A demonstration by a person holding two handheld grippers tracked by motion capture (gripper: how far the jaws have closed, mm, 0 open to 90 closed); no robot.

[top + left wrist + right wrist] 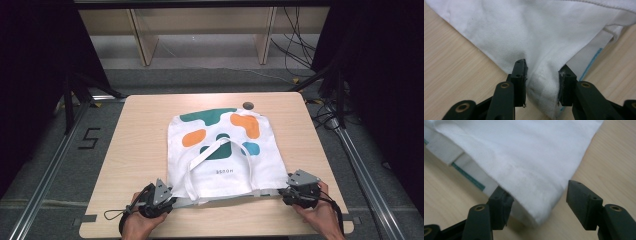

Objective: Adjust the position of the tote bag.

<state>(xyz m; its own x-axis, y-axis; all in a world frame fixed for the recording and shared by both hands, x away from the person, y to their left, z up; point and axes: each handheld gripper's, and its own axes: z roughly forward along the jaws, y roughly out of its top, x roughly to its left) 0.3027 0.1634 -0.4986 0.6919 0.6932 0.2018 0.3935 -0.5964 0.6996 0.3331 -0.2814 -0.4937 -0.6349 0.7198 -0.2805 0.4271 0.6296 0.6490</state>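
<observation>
**Both claws at the near corners of the tote bag**

Closing in on the white canvas tote bag with orange and teal blobs (220, 145), I have one claw at each of its near corners. The bag lies flat in the middle of the pale wooden table (135, 150), its open hem running left to right along the lower part of the high view and its printed face stretching away toward the upper frame.

In the left gripper view, the left gripper (543, 75) straddles the bag's corner: cloth bunches between the jaws and looks touched on both sides, though I judge the pinch not yet firm. In the right gripper view, the right gripper (537, 197) stands spread; its left jaw sits under the hem while the right jaw is clear of the fabric, with bare wood in between.

Each hand is nearest its own corner, so neither needs to cross. The long white strap (200, 167) loops loosely over the bag's face between the claws, and I judge it could drag or tangle when the hem lifts. A small dark round hole (248, 105) lies just beyond the far edge, well out of the way.
</observation>
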